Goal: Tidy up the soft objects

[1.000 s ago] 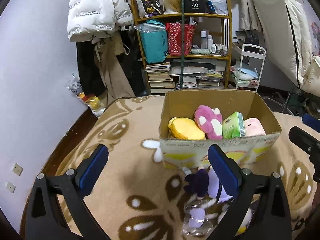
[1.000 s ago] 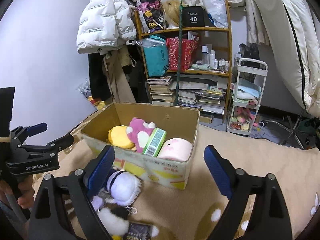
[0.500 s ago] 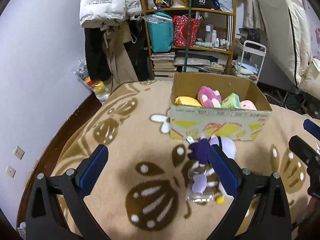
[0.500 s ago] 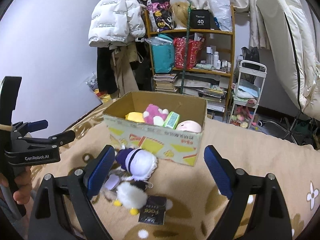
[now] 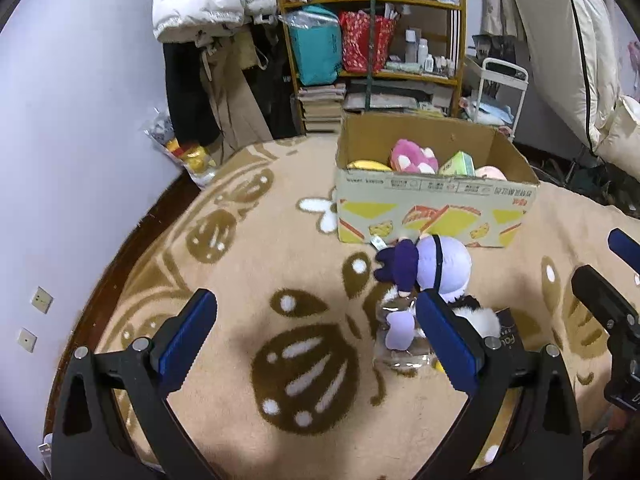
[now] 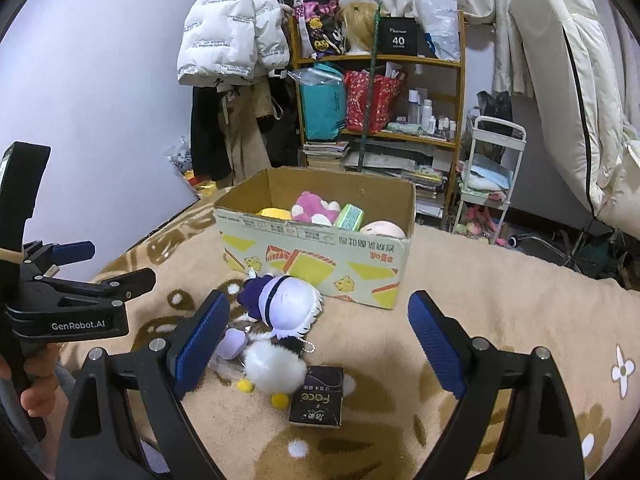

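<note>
Mostly fluffy round plushies (image 6: 290, 312) by cardboard box (image 6: 316, 258).

Lilac wall (image 6: 100, 80); cluttered wooden shelf (image 6: 400, 128); white trolley (image 6: 490, 176); patterned beige carpet (image 5: 260, 280).

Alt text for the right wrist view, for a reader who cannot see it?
The open right gripper hovers over a beige patterned blanket, above a white-and-purple plush doll, fluffy white plush and black tissue pack. Behind them stands a toy-filled cardboard box.

I'm in a cluttered bedroom at home: beside the wooden shelf (image 6: 380, 92) of bags and books hang coats (image 6: 232, 52), a patterned blanket (image 5: 248, 264) before it.
</note>
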The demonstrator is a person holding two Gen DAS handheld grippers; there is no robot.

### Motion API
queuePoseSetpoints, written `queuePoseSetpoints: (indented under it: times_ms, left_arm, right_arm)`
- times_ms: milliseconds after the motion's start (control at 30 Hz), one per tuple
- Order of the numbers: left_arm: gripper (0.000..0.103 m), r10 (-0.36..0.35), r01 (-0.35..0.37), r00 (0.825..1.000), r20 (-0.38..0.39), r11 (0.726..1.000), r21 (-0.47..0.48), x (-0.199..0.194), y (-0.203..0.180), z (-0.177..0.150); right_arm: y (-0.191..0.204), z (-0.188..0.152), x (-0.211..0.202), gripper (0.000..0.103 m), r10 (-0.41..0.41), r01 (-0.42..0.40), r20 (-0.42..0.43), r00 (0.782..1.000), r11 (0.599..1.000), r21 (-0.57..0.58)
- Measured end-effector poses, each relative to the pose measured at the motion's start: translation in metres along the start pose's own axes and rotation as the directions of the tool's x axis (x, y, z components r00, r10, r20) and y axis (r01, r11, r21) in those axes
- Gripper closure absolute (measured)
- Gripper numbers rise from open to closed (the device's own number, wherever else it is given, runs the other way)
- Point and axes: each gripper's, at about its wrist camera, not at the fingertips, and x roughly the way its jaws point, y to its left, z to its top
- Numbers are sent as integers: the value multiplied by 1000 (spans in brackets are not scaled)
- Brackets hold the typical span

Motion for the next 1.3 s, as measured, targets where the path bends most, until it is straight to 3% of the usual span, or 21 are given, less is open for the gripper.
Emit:
queuePoseSetpoints:
  times_ms: [567,967,1067,1133,1200,1300]
  left_arm:
    - [4,-49,47,992,-113,999,-22,48,-4,6]
    - [4,-104,90,969,-226,993,-74,98,-14,3]
    - [4,-118,100,959,-259,992,-83,108,-17,1]
    - [4,-113,93,954,-277,992,-85,115,-18,-2]
    - [4,-118,98,948,-296,992,-82,119,-19,-4]
    - [4,-136,112,937,-321,989,-94,125,-22,-7]
  right_arm:
    - [3,-13,46,8,21,-21,-105,994,1000,9]
    - [19,-34,83,8,28,-36,-223,974,999,-34]
    - [24,-40,96,8,49,-68,-284,957,996,-59]
    - [25,-44,103,11,60,-83,-311,948,995,-61]
    - [26,-49,111,26,75,-100,-355,932,994,-52]
    - [28,-55,119,31,69,-101,-387,919,993,-61]
